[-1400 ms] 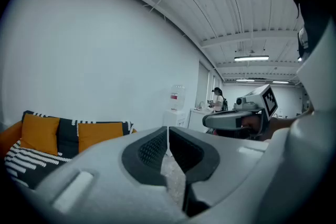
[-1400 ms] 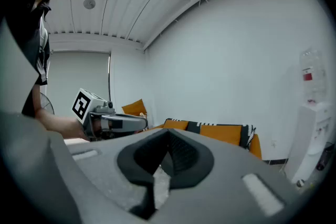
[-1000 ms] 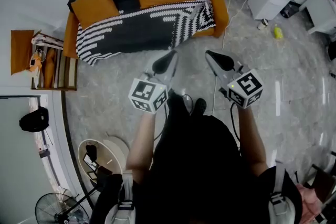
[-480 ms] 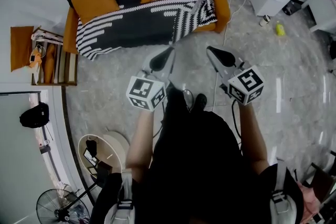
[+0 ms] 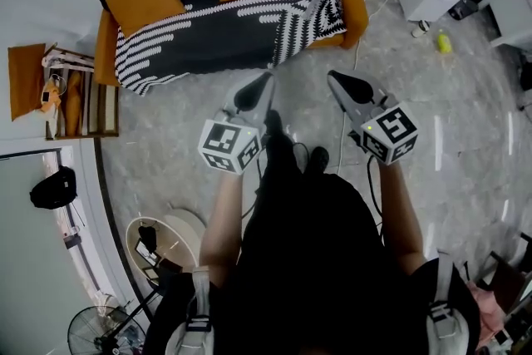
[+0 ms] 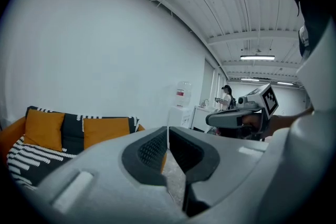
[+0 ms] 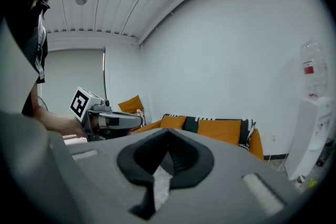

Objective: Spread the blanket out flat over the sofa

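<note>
- Draped over orange fabric sofa (image 5: 352, 6): black-and-white striped blanket (image 5: 208, 41), right end rumpled, top edge clipped by the frame.
- Clenched, holding nothing: left gripper (image 5: 268, 79).
- Likewise clenched and empty, well short of blanket: right gripper (image 5: 333, 79).

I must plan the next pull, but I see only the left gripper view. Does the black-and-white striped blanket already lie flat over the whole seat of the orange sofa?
Observer: Not flat. In the head view the black-and-white striped blanket covers the seat of the orange sofa, but its end at the picture's right looks folded over.
Operator: Does the right gripper hold something?
Observer: No, the right gripper is shut, with nothing between its jaws.
Operator: How near are they to the sofa?
Observer: The left gripper and the right both hang over the grey floor, short of the sofa's front edge.
</note>
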